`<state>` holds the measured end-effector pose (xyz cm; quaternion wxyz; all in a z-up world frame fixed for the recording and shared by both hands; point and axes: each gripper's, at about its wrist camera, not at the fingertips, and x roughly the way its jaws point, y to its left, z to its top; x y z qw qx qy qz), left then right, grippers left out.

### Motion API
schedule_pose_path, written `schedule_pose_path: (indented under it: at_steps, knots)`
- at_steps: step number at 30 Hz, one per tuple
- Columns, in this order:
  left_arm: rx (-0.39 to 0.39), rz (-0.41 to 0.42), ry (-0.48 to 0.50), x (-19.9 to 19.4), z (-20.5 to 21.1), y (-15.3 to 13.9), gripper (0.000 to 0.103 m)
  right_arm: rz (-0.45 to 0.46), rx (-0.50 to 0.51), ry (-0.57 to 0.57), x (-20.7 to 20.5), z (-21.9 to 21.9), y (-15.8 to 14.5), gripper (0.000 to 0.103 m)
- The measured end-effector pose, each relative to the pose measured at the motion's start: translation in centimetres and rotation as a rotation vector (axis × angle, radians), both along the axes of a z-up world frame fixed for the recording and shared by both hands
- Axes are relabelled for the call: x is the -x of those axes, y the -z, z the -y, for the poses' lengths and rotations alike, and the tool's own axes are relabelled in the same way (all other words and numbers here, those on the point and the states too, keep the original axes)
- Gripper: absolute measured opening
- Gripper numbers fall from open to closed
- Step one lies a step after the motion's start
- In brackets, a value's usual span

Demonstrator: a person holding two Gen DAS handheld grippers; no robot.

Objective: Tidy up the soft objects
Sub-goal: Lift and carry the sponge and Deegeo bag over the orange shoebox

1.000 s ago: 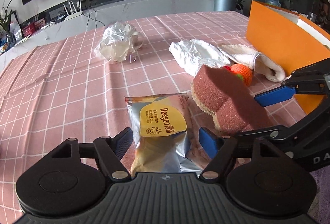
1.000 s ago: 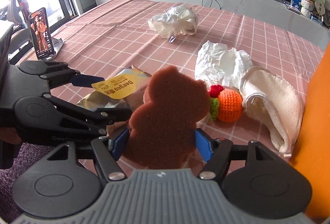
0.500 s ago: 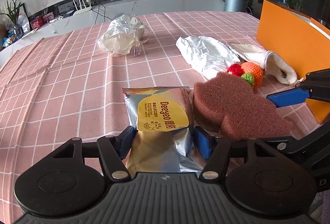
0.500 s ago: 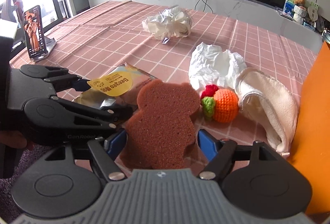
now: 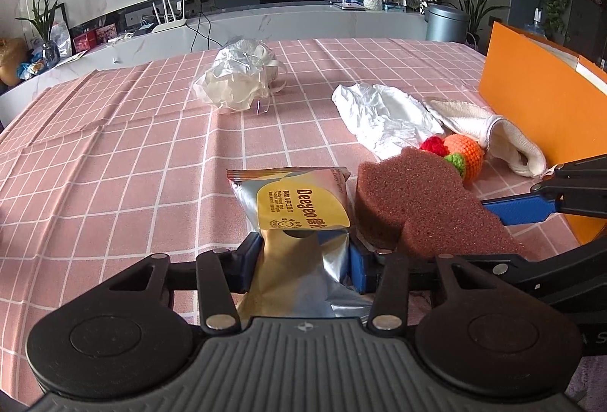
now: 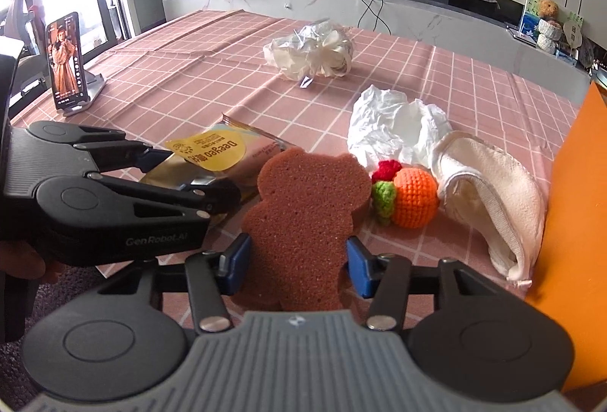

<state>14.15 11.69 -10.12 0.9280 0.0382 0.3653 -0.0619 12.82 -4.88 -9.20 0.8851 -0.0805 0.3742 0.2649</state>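
Left wrist view: the left gripper (image 5: 301, 260) has just been closing; its blue pads now press on both sides of the foil wipes packet (image 5: 299, 218), which crumples between them.
Packet's place: on the pink checked tablecloth (image 5: 114, 165), its far end lying flat, just left of the sponge.
Right wrist view: the right gripper (image 6: 296, 262) has just been closing on the brown bear-shaped sponge (image 6: 303, 207); both pads touch the sponge's narrow lower part, so it is gripped at about half span.
Sponge's place: near the table's front edge, its head end touching the packet's side and just short of the crochet fruit.
Crochet fruit (image 6: 408, 197): orange ball with a red and a green tuft, on the cloth between the sponge and the towel.
Rolled towel (image 6: 493, 199): cream, lying beside the orange box (image 6: 576, 222), touching the fruit.
White crumpled bag (image 6: 390, 125): behind the fruit and the towel.
Clear-wrapped bundle (image 6: 315, 53): further back, well apart from the rest.
Phone on a stand (image 6: 68, 65): upright at the table's left edge, screen lit.
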Motion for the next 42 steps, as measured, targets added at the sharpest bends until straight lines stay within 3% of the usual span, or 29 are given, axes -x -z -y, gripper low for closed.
schedule_pose_path:
  at_steps: [12,21,32,42]
  knots:
    - [0.028,0.090,0.011,1.8,1.5,-4.6,0.053,0.133,-0.016,0.026,2.0,2.1,-4.5,0.053]
    - [0.062,0.173,0.099,2.1,4.9,-9.0,0.053,0.203,-0.062,0.118,3.1,6.8,-8.8,0.053]
    - [0.104,0.246,0.308,-0.6,12.0,-13.0,0.053,0.259,-0.040,0.273,3.4,15.6,-12.6,0.053]
    - [0.067,0.206,0.511,-4.2,20.9,-12.4,0.053,0.204,0.083,0.390,1.5,22.9,-12.3,0.053]
